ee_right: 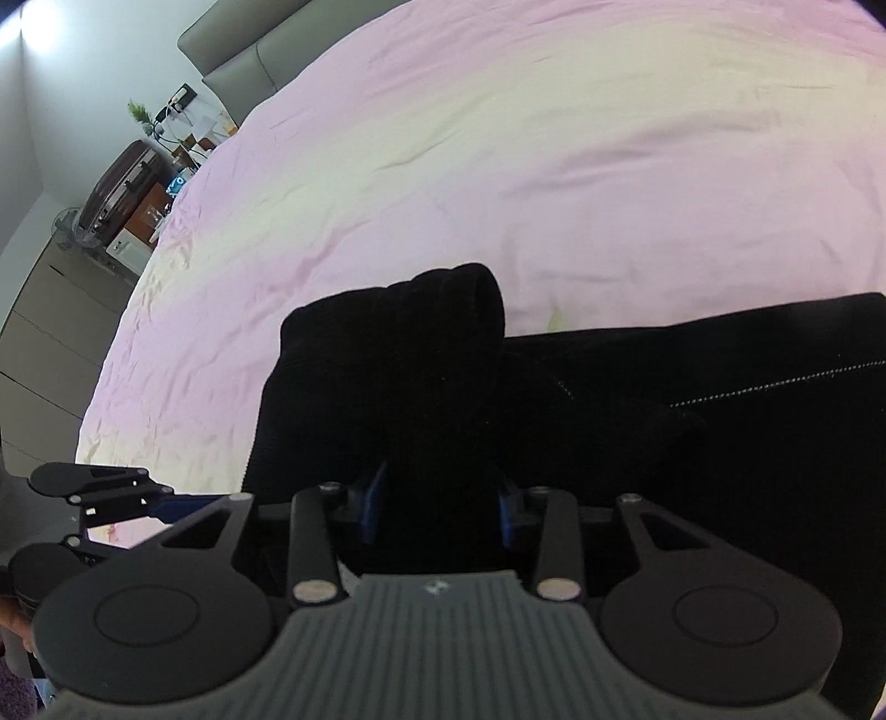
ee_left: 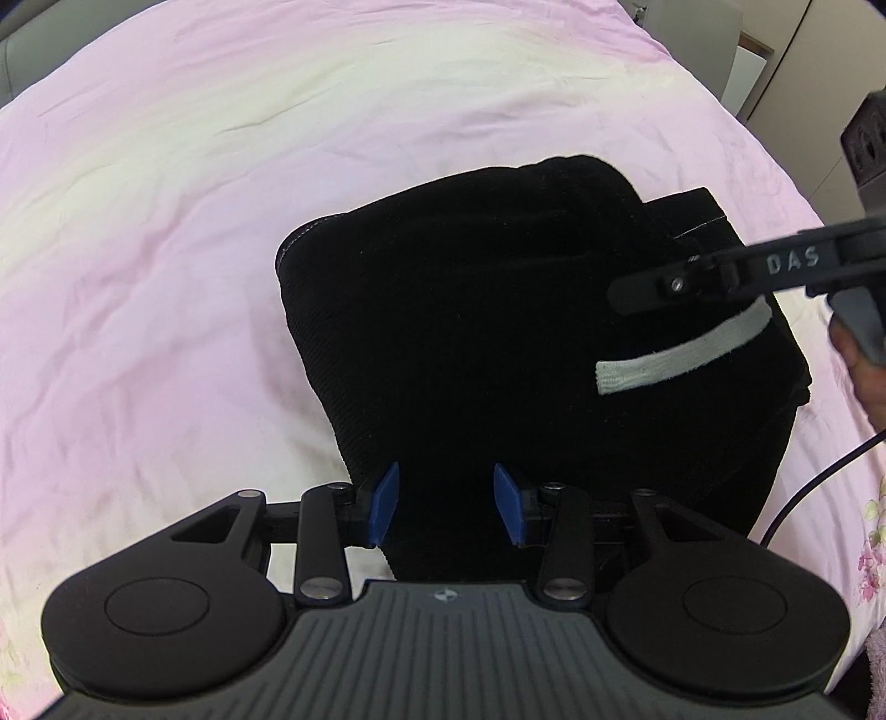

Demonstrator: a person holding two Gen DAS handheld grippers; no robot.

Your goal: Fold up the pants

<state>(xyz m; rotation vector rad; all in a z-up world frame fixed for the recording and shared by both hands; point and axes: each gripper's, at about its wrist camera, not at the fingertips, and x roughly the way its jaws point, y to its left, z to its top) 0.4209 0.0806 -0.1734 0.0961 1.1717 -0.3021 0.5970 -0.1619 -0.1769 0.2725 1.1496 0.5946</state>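
Note:
Black pants (ee_left: 498, 343) lie folded into a thick bundle on a pink bed sheet (ee_left: 166, 221). A white drawstring (ee_left: 681, 360) lies across the bundle's right side. My left gripper (ee_left: 446, 504) is open, its blue pads (ee_left: 386, 501) spread just above the bundle's near edge, holding nothing. My right gripper (ee_right: 440, 504) has its blue pads (ee_right: 370, 507) on both sides of a raised fold of the pants (ee_right: 443, 360), which fills the gap. Seen from the left wrist view, the right gripper (ee_left: 637, 293) reaches in over the bundle's right part.
The pink sheet (ee_right: 498, 138) spreads wide around the pants. A grey headboard (ee_right: 238, 50) and a bedside table with small items (ee_right: 166, 144) stand at the far left. A black cable (ee_left: 814, 487) trails at the right, near cabinets (ee_left: 775, 61).

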